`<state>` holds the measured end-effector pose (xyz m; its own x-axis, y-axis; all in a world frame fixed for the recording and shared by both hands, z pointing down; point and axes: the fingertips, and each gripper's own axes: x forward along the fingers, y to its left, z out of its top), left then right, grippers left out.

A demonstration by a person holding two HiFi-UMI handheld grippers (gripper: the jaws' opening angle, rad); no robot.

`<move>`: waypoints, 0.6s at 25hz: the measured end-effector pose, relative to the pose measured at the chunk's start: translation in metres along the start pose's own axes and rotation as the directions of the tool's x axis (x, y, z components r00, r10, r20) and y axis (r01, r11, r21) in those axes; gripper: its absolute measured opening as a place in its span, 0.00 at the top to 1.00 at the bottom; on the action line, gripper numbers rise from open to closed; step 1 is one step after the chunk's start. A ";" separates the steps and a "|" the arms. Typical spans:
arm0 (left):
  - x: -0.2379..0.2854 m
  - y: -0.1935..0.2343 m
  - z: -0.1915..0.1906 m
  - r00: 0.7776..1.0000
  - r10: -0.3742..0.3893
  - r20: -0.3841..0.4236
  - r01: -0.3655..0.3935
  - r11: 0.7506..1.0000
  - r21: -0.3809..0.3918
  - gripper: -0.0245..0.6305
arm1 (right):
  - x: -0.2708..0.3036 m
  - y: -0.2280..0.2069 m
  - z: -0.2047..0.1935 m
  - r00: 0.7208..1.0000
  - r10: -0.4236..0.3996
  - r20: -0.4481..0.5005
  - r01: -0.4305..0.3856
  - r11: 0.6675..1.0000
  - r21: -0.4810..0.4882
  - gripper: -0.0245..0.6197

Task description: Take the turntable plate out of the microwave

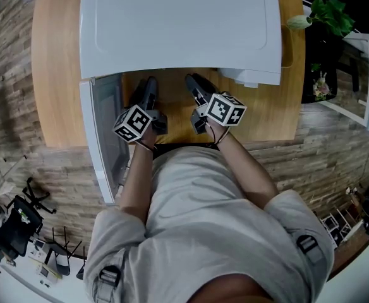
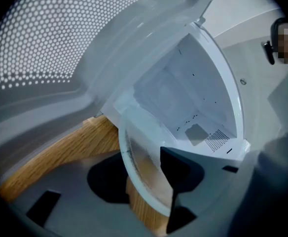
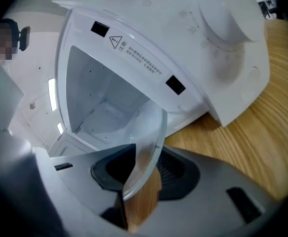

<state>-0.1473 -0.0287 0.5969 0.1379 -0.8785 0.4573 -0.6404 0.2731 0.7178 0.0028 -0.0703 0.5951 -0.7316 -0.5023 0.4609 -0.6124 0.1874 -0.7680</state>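
Observation:
The clear glass turntable plate [image 2: 144, 152] hangs tilted just outside the white microwave's [image 1: 178, 24] empty cavity [image 2: 183, 93], over the wooden table. My left gripper [image 2: 144, 177] is shut on its rim, one dark pad on each face. My right gripper [image 3: 144, 174] is shut on the plate [image 3: 146, 142] too, gripping another part of the rim. In the head view both grippers [image 1: 151, 86] [image 1: 194, 82] reach side by side to the microwave's front opening. The plate itself cannot be made out there.
The microwave door [image 1: 102, 131] stands swung open on the left, its perforated window [image 2: 45, 43] close beside my left gripper. The wooden table [image 1: 58, 74] carries the microwave. A control knob [image 3: 228, 19] is on its right front. A green plant [image 1: 326, 14] stands at the far right.

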 end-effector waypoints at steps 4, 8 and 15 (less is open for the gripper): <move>-0.006 0.002 -0.004 1.000 -0.004 -0.010 0.004 1.000 0.010 0.65 | -0.007 0.001 -0.008 1.000 0.005 -0.001 -0.005 1.000 -0.005 0.75; -0.003 0.002 -0.003 1.000 -0.021 -0.015 0.021 1.000 0.020 0.64 | -0.007 0.002 -0.010 1.000 0.024 -0.003 -0.024 1.000 -0.010 0.75; 0.012 -0.002 0.004 0.996 -0.072 0.043 0.075 0.995 -0.070 0.59 | -0.007 0.003 -0.012 0.998 0.055 -0.017 -0.055 0.998 -0.004 0.76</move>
<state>-0.1473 -0.0416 0.5984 0.1510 -0.9122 0.3810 -0.5739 0.2330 0.7851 0.0024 -0.0558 0.5947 -0.7692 -0.4766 0.4256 -0.5724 0.2179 -0.7905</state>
